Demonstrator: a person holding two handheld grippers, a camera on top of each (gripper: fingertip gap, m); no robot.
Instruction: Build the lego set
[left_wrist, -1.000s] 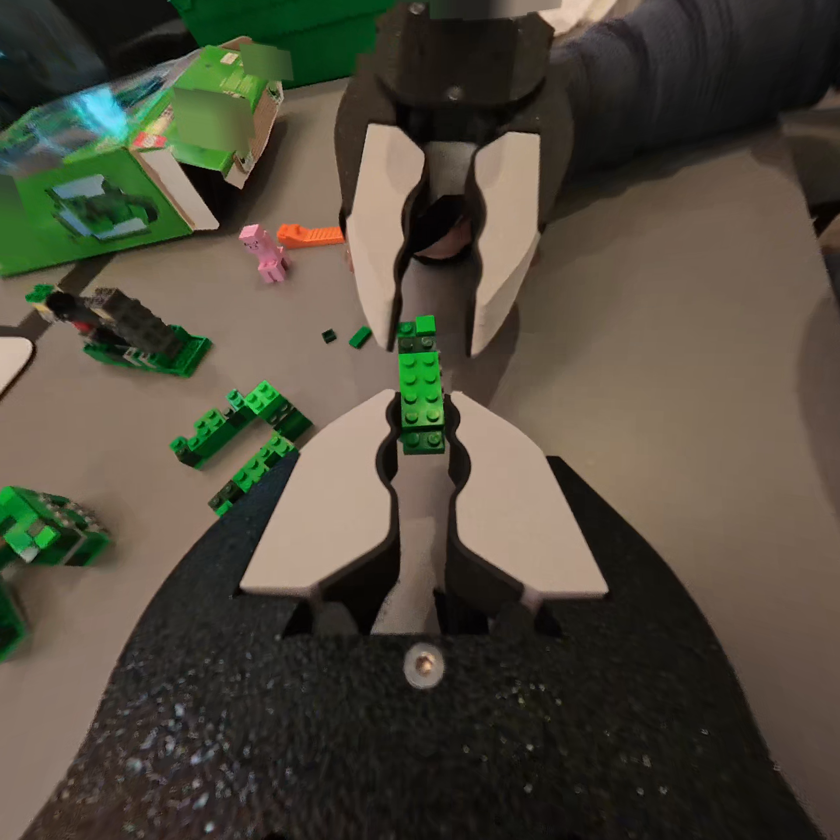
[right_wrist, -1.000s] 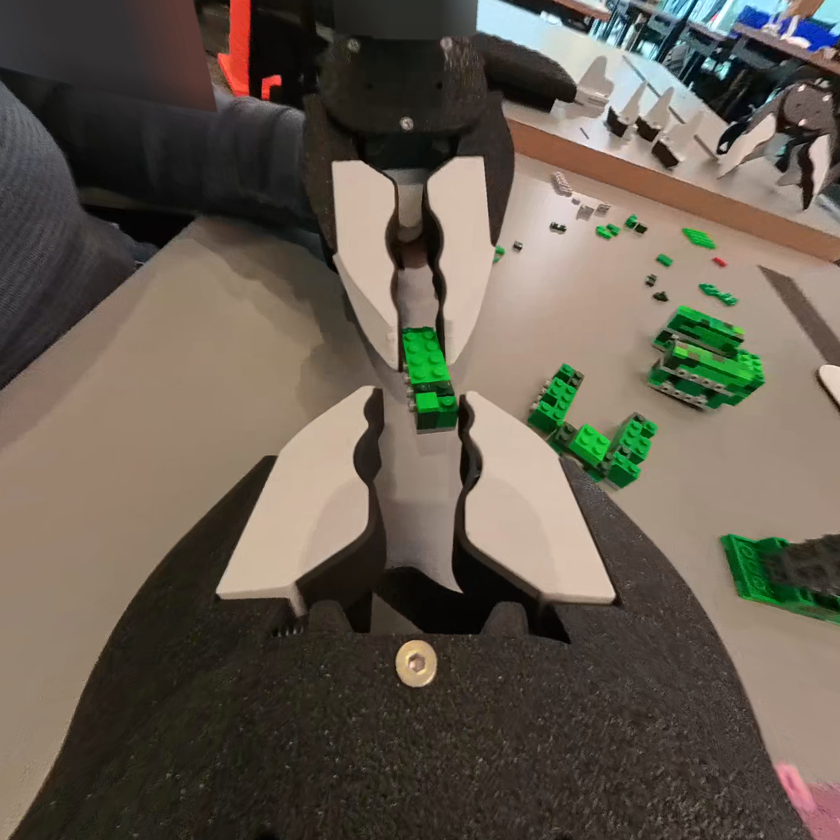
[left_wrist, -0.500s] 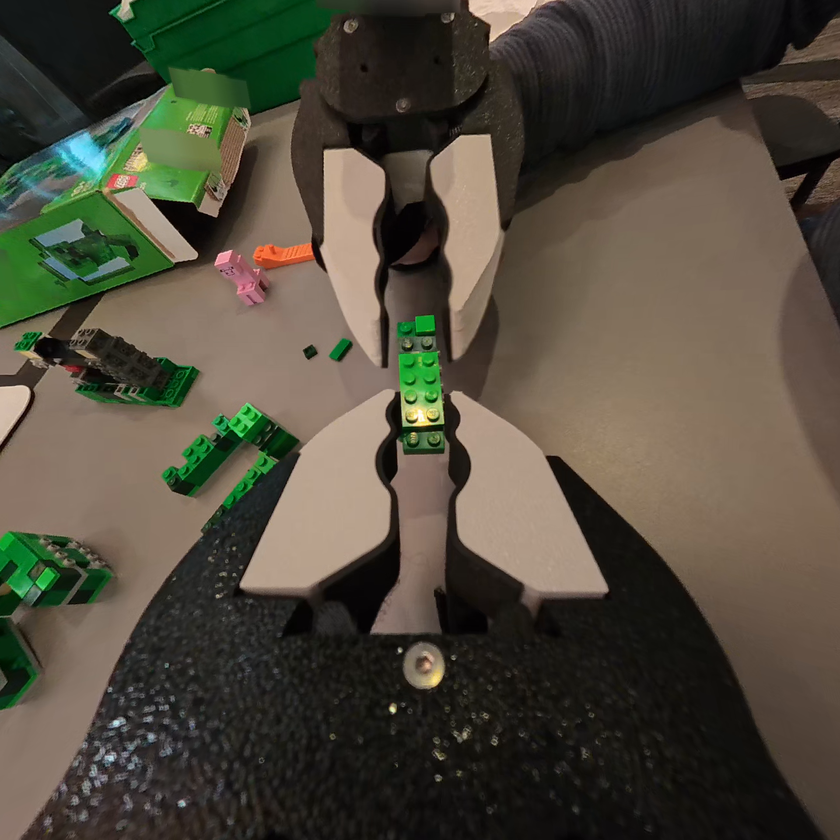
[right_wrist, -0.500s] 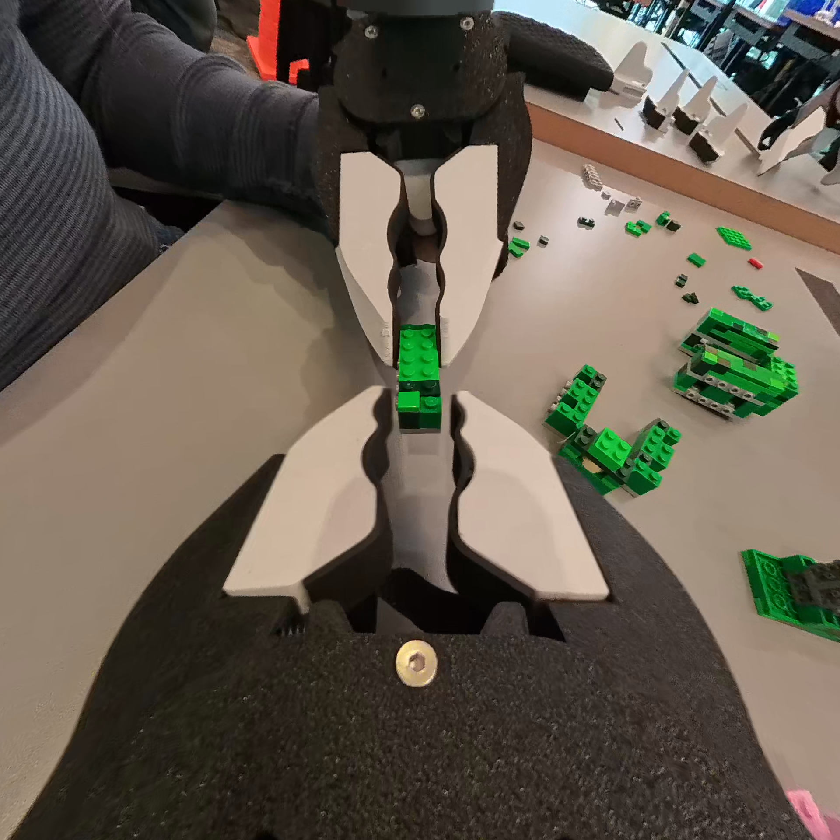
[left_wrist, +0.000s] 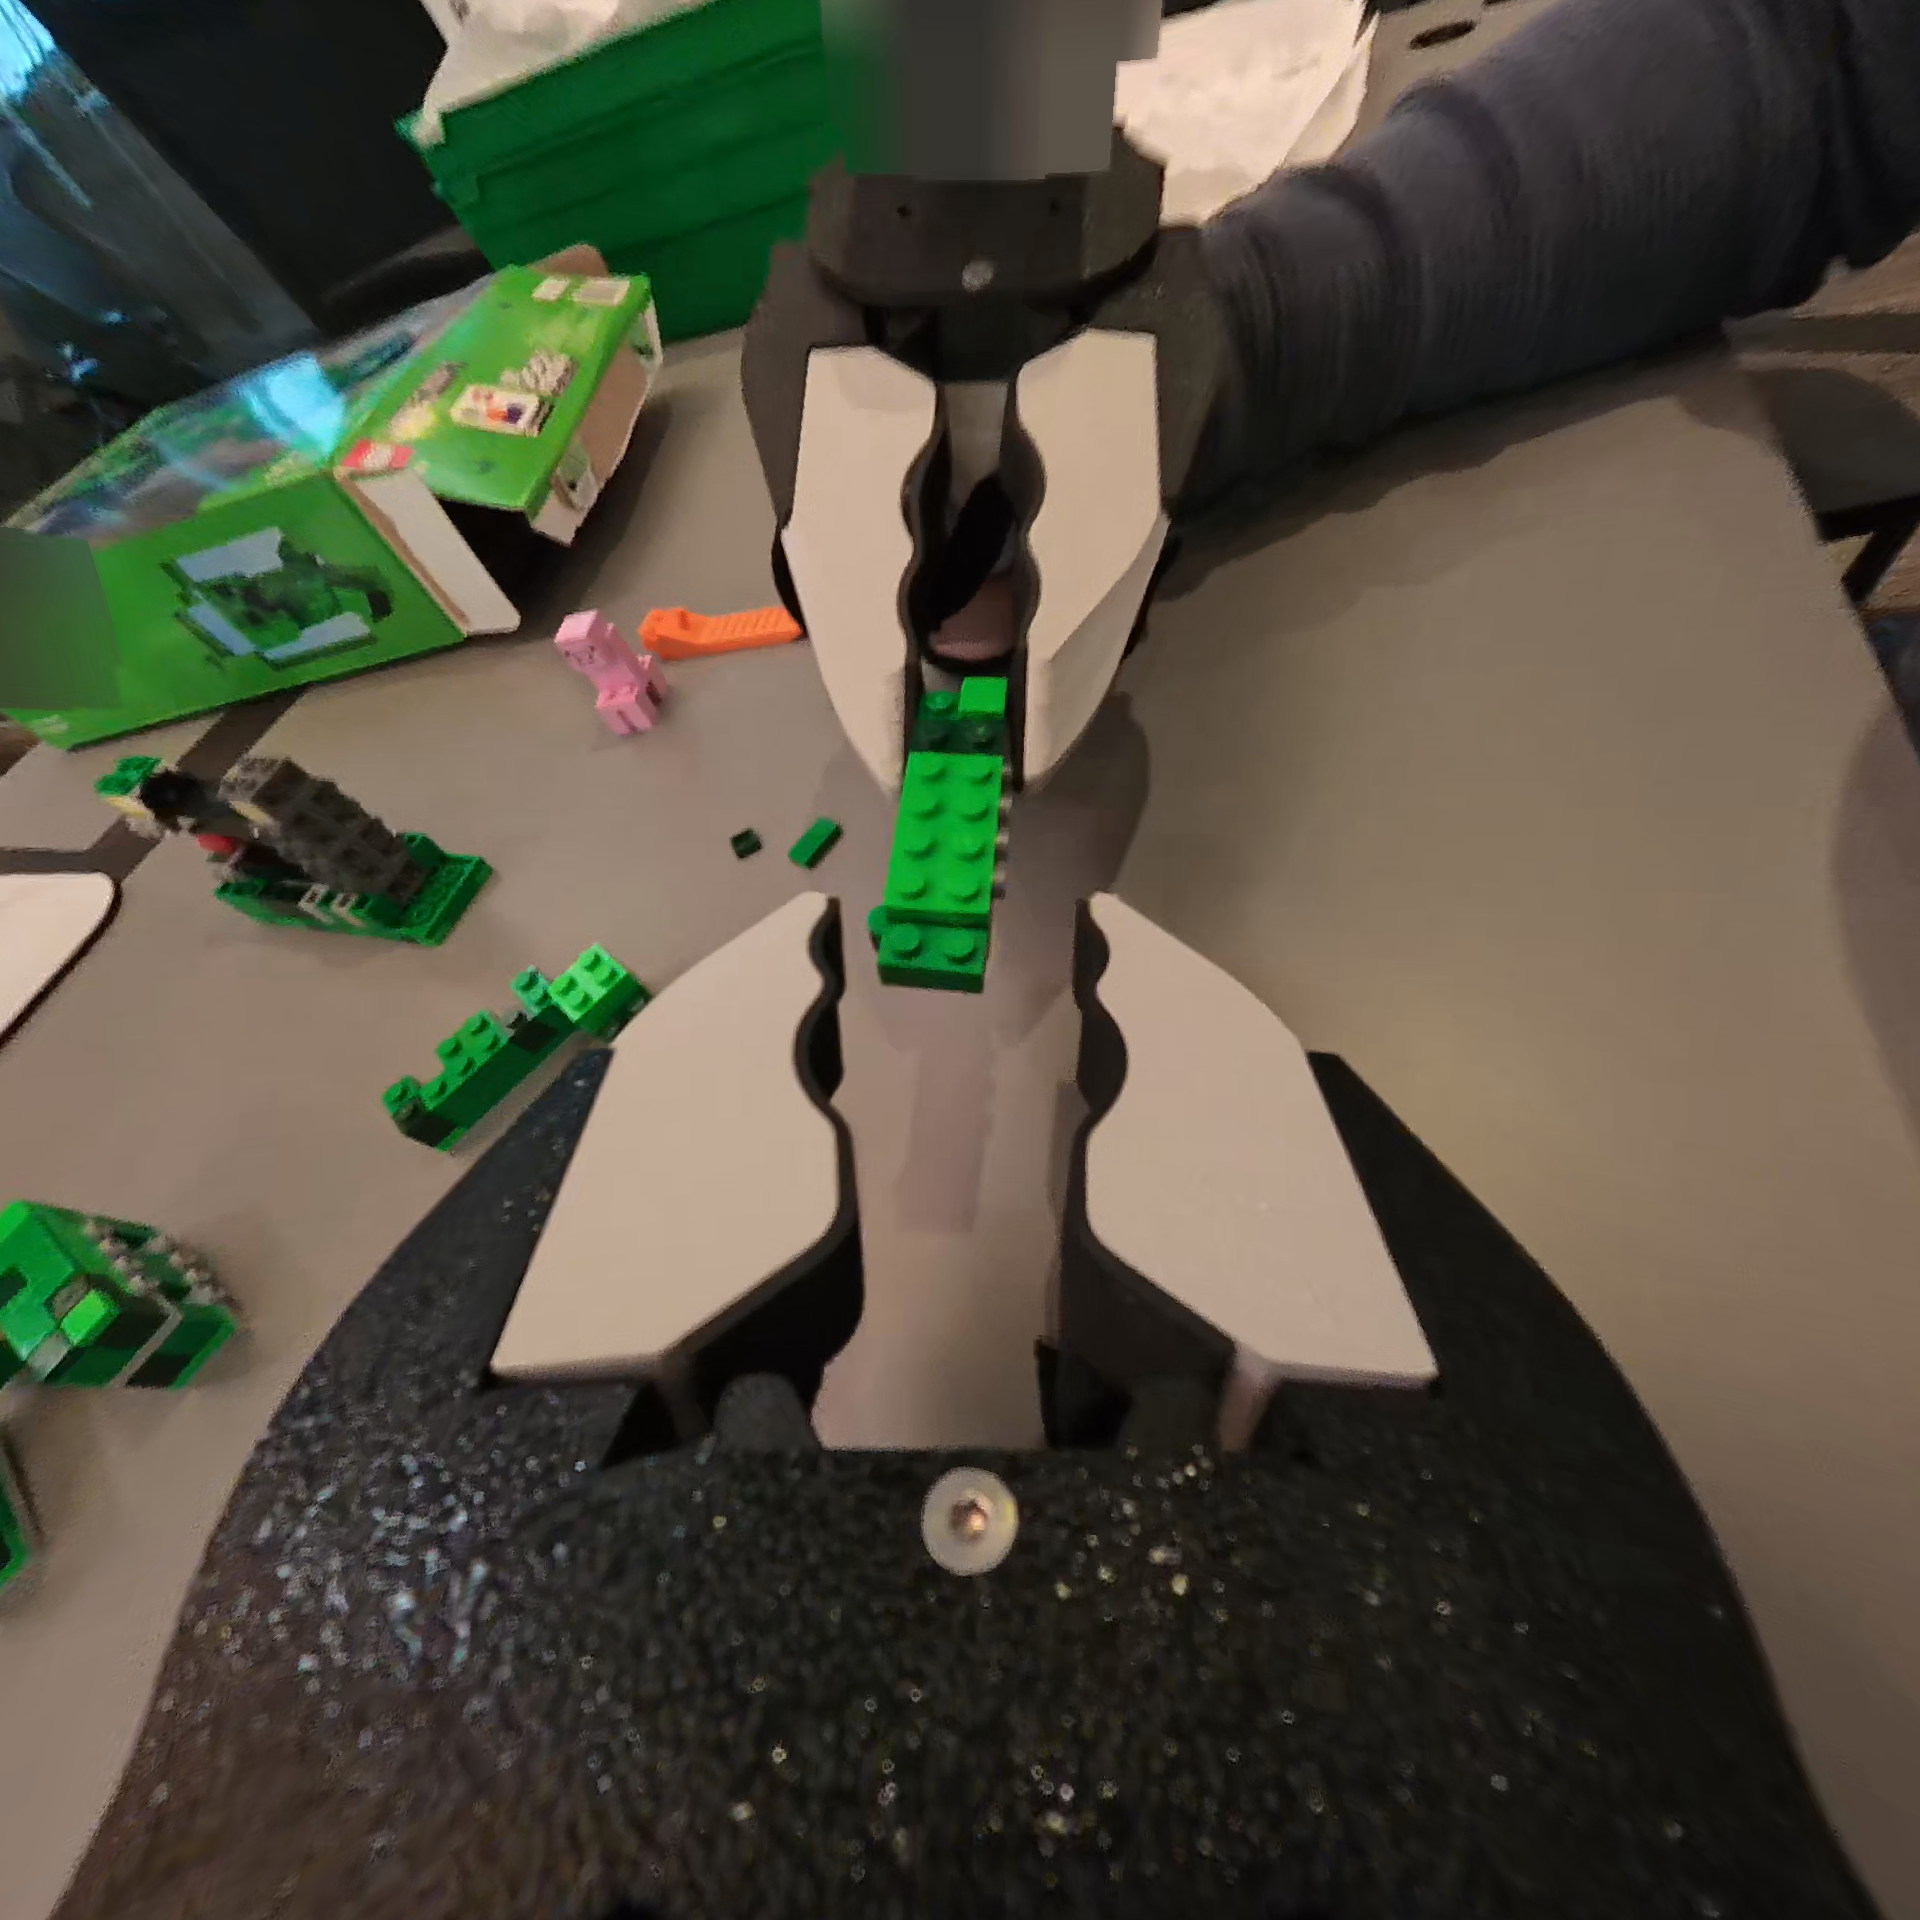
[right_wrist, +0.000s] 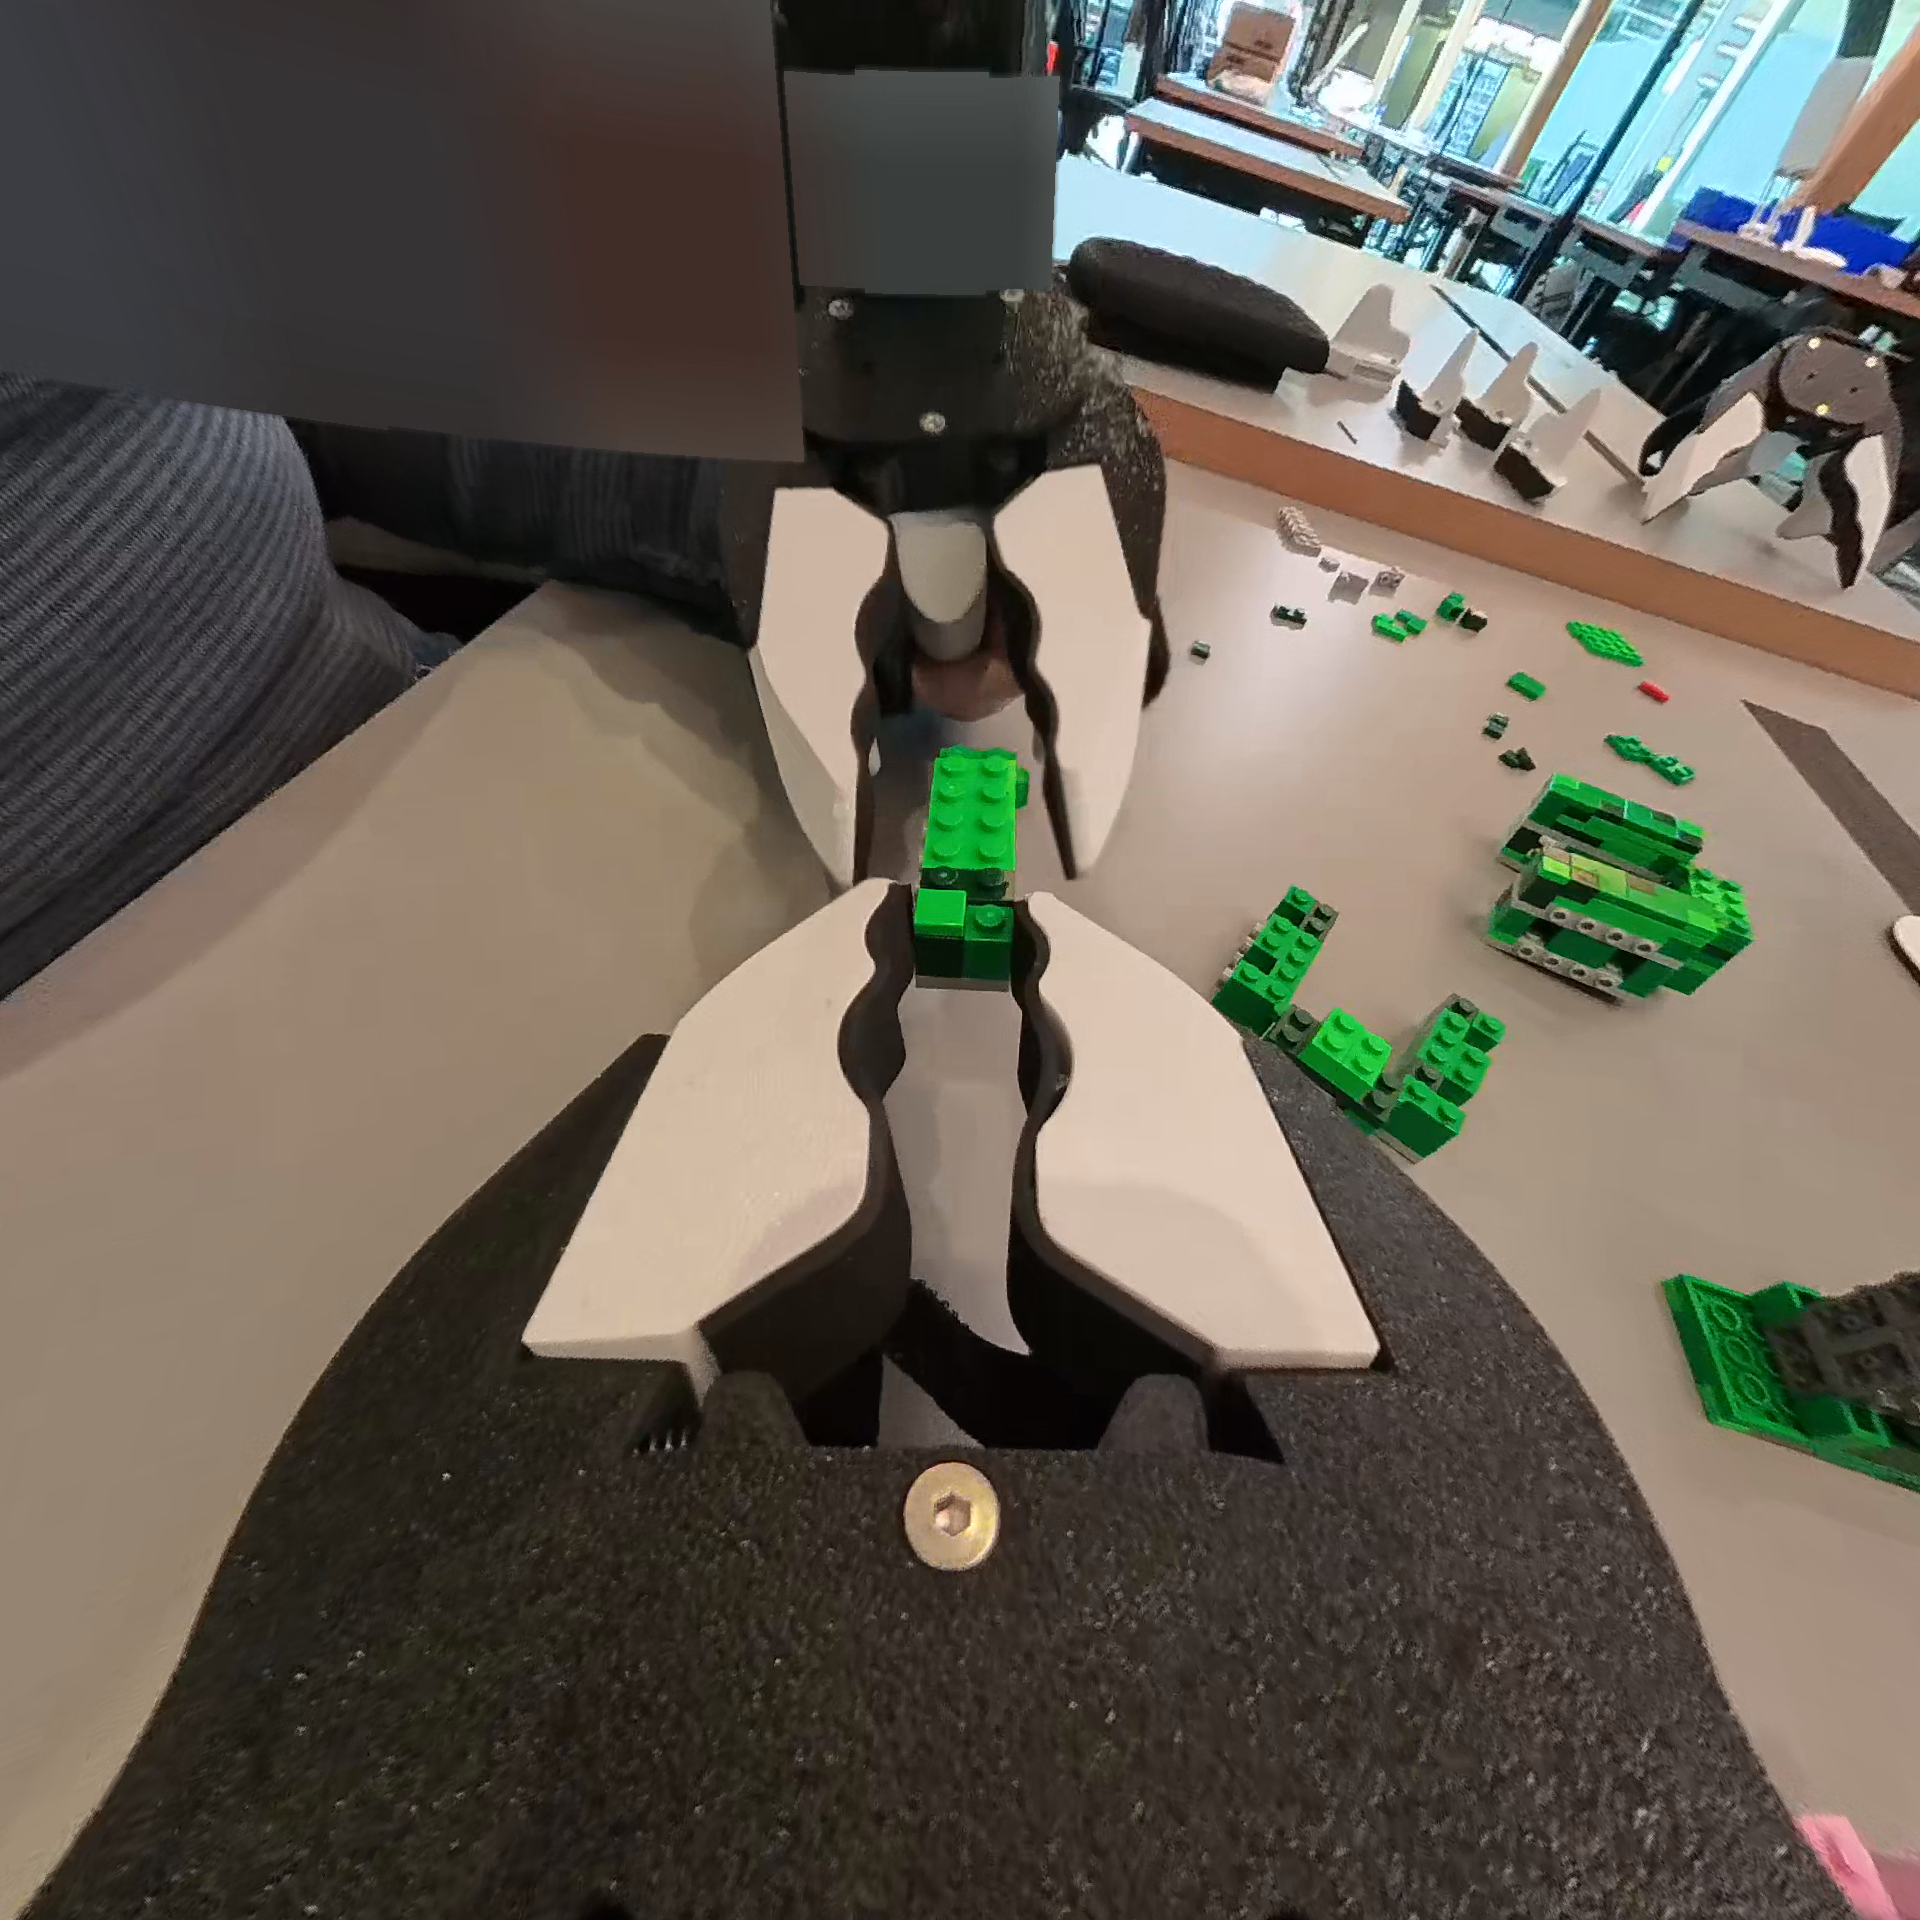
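The right gripper (right_wrist: 961, 914) has its jaws pinching one end of a green brick assembly (right_wrist: 971, 831), the end built of small dark and bright green blocks. The left gripper (left_wrist: 956, 925) stands with its jaws spread; the assembly's other end lies in the gap between its fingertips, nearer the left finger (left_wrist: 727, 1039) and, as far as the left wrist view shows, not touching either one.

The assembly is a narrow bar, studs facing up, its long axis running straight from one gripper to the other. In the left wrist view it tilts slightly, the near end swung a little leftward. It is held clear of the grey table (left_wrist: 1455, 831).

The two grippers face each other nose to nose, fingertips close. Behind the right gripper a dark ribbed sleeve (left_wrist: 1507, 291) reaches in.

To the left in the left wrist view, two tiny green pieces (left_wrist: 795, 842) lie near the fingertips, then a stepped green build (left_wrist: 520, 1039), a black and grey model on a green plate (left_wrist: 322, 852), and a chunky green block build (left_wrist: 94, 1299) at the edge. Farther back sit a pink figure (left_wrist: 613, 665), an orange brick separator (left_wrist: 717, 629) and an opened green box (left_wrist: 270, 551).

In the right wrist view, small loose pieces (right_wrist: 1403, 623) are scattered toward the far side of the table
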